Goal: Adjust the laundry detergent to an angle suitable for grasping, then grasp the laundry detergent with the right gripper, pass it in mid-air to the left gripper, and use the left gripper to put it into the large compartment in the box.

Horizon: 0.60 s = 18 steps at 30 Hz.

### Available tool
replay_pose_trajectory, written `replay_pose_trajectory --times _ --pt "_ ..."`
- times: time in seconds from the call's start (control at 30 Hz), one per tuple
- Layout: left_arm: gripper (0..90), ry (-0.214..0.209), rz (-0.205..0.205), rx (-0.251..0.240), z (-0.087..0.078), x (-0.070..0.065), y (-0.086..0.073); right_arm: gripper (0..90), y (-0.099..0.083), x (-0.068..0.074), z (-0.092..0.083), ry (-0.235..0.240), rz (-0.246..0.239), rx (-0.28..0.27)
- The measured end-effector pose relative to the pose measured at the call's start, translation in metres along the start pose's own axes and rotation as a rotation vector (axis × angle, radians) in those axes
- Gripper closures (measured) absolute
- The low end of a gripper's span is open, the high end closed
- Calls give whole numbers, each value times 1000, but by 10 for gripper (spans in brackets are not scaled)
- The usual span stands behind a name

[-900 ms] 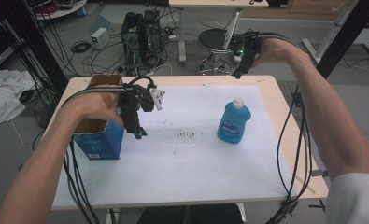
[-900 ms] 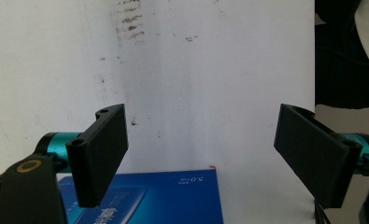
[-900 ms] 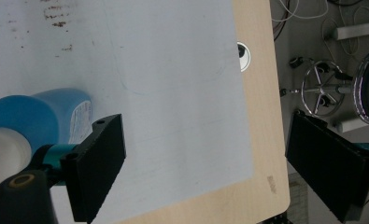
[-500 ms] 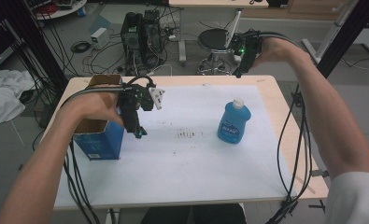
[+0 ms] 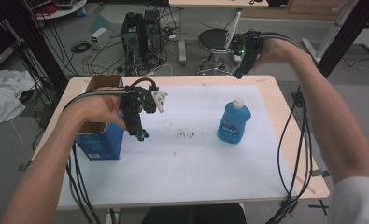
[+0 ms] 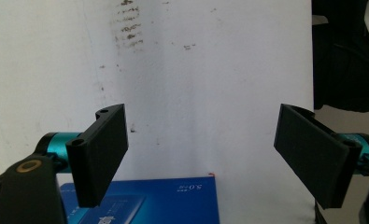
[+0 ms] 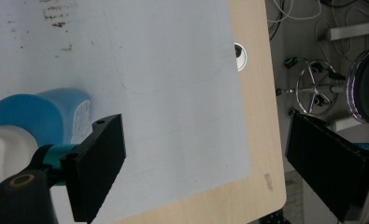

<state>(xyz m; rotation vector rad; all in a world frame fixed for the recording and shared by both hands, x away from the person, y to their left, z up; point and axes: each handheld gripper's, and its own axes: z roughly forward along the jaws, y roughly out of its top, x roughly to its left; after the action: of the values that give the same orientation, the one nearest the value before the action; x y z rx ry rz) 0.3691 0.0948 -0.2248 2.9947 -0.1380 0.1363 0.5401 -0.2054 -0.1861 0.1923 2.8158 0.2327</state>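
A blue bottle with a white cap stands upright on the white mat, right of centre. A blue box with an open brown top stands at the mat's left edge. My left gripper hangs beside the box's right side, pointing down, open and empty. In the left gripper view its jaws stand wide over the stained mat, with the blue box just below them. My right gripper is raised over the table's far edge, open. Its own view looks down on the bottle at the left.
The wooden table ends just right of the mat. Dark smudges mark the mat's middle. Behind the table are a stool, computer cases and cables on the floor. Cables hang off both front corners.
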Motion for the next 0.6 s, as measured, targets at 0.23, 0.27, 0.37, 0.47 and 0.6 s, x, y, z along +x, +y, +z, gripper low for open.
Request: replay_pose_trajectory --times 0.23,0.27,0.37,0.47,0.6 --pt "176 -7 -5 -4 0 0 1 115 -6 2 -3 2 2 -17" --pt "176 -1 -10 0 1 -1 1 115 -6 2 -3 0 2 -22" --pt "176 -5 -3 0 0 -2 3 115 -6 5 -5 -2 4 -23" --pt "176 -1 1 -1 0 -4 4 115 -7 8 -6 1 4 -22" --pt "176 -5 -2 -3 2 -4 4 115 -13 10 -7 12 39 -22"
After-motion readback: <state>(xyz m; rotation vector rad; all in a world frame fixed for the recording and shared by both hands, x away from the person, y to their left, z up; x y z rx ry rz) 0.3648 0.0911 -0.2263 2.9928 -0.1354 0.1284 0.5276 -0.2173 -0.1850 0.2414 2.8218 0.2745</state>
